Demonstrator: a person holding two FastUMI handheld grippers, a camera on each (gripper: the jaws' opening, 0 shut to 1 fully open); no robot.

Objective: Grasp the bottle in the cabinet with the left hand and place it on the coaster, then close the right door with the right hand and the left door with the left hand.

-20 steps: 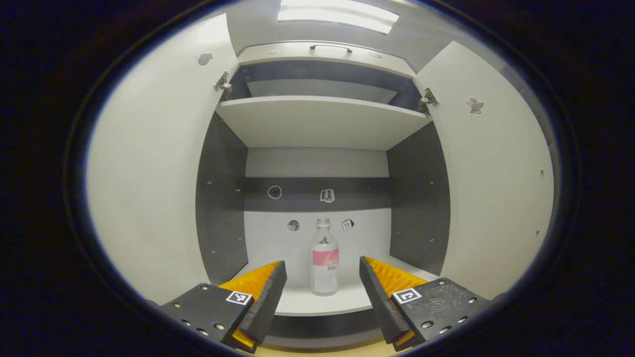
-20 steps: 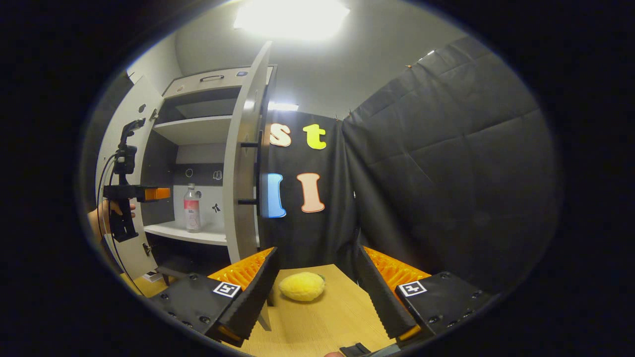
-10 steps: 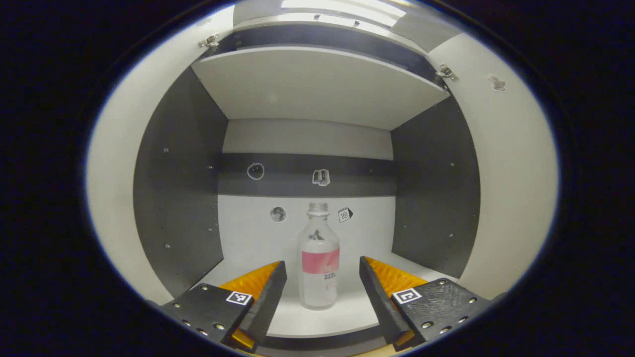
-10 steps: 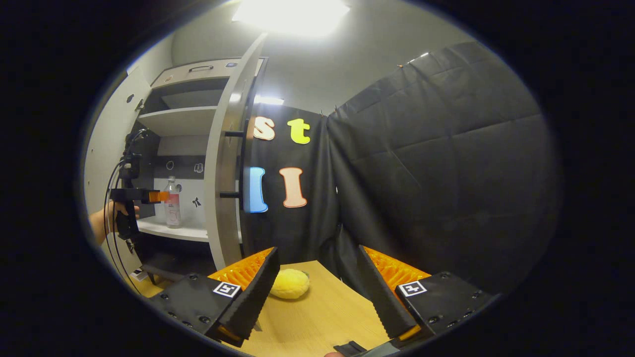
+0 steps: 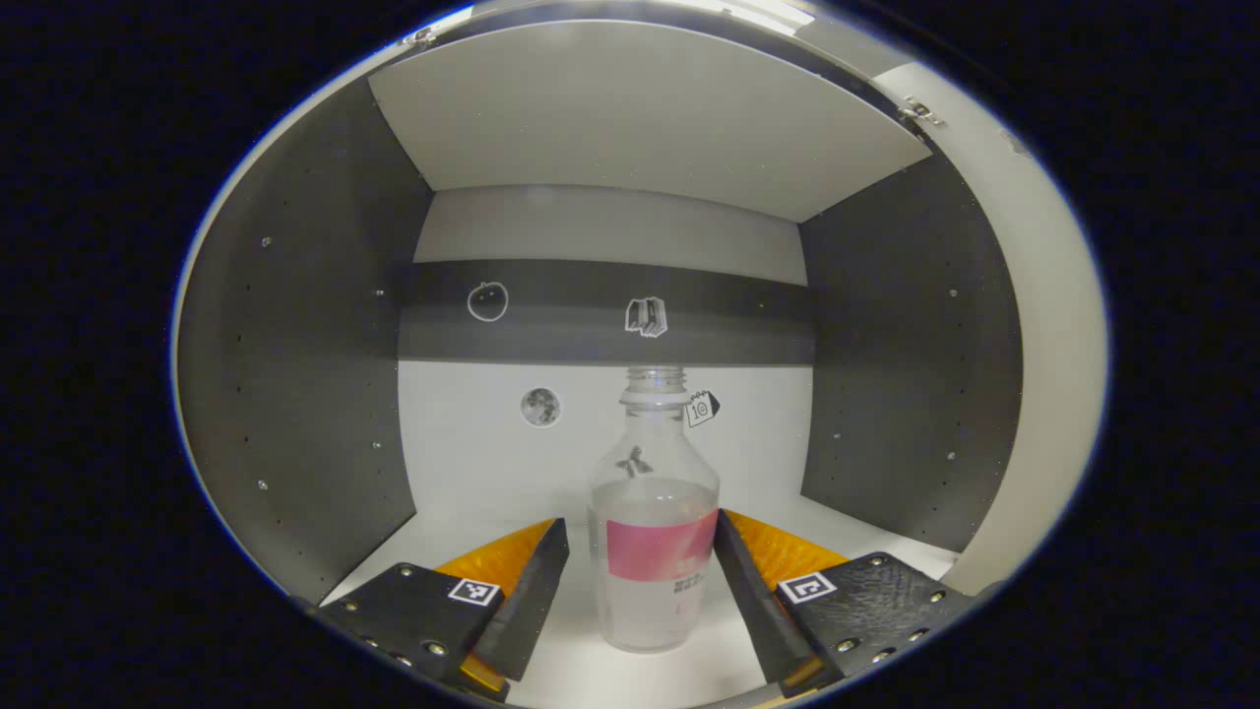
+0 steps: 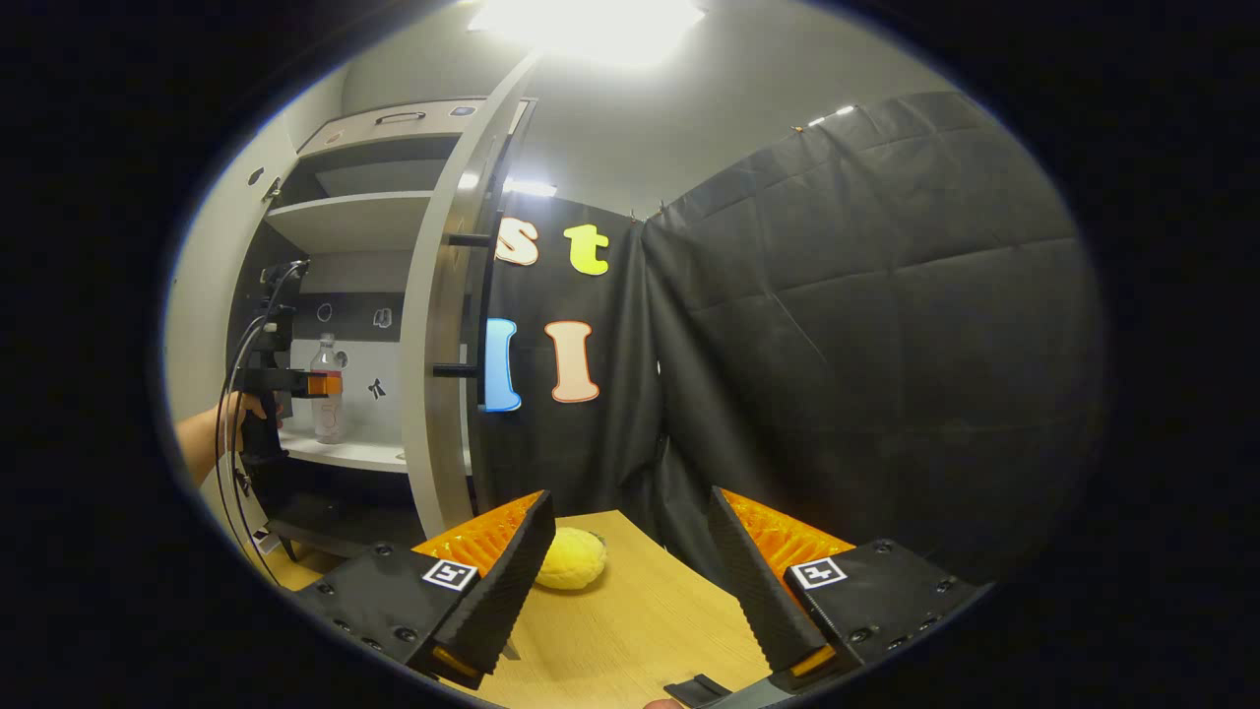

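Observation:
A clear bottle with a pink label and no cap stands upright on the cabinet's white lower shelf. My left gripper is open around it; the bottle sits close against the right-hand finger, with a gap to the left-hand one. From the right gripper view, the left gripper reaches into the cabinet at the bottle, held by a hand. My right gripper is open over the wooden table, with nothing between its fingers.
The right cabinet door stands open edge-on with a dark bar handle; the left door is open too. A yellow plush fruit lies on the table. An upper shelf hangs above the bottle. Black cloth walls the right side.
My left gripper has pushed forward into the cabinet until the bottle stands between its fingers. The right gripper view has drifted slightly; the right gripper stays open.

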